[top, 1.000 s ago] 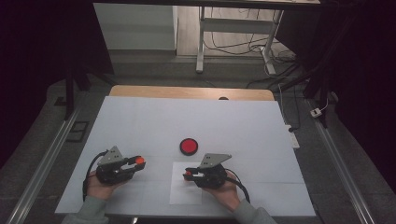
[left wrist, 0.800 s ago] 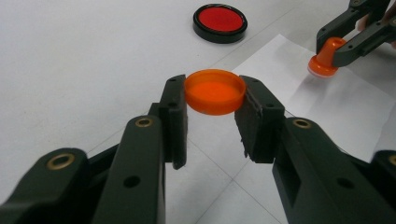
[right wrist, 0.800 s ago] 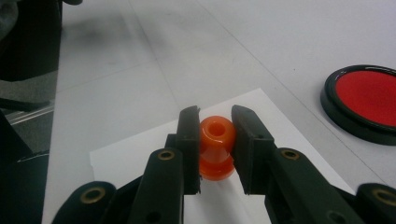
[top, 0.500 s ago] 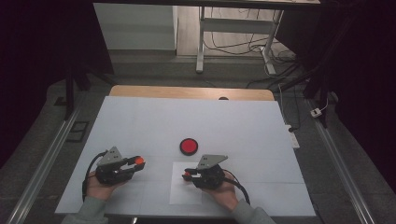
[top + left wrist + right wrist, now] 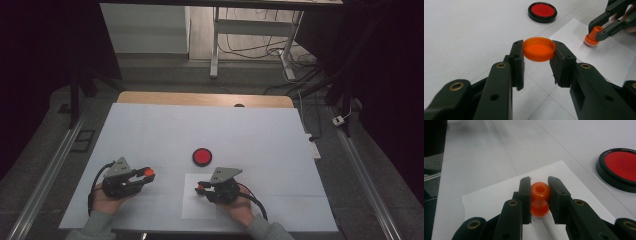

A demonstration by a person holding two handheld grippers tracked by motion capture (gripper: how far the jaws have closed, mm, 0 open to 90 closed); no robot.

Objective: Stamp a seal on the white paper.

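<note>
You are sitting at a white table [image 5: 150,130] whose far edge is showing a strip of bare wood [image 5: 200,99]. Grey floor [image 5: 350,165] is running along both sides, with a metal rail [image 5: 45,185] lying at the lower left. At the top centre a white-legged desk [image 5: 215,45] is standing over loose cables [image 5: 260,50]. Darkness is covering the upper corners.

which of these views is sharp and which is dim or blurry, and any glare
High view: dim and soft, dark surroundings, the red ink pad small but legible. Left gripper view: evenly lit, the orange cap crisp, the near jaws softer, the ink pad slightly soft. Right gripper view: the orange stamp on the white paper sharp, a faint sheen on the pad's black rim; no strong glare anywhere.
</note>
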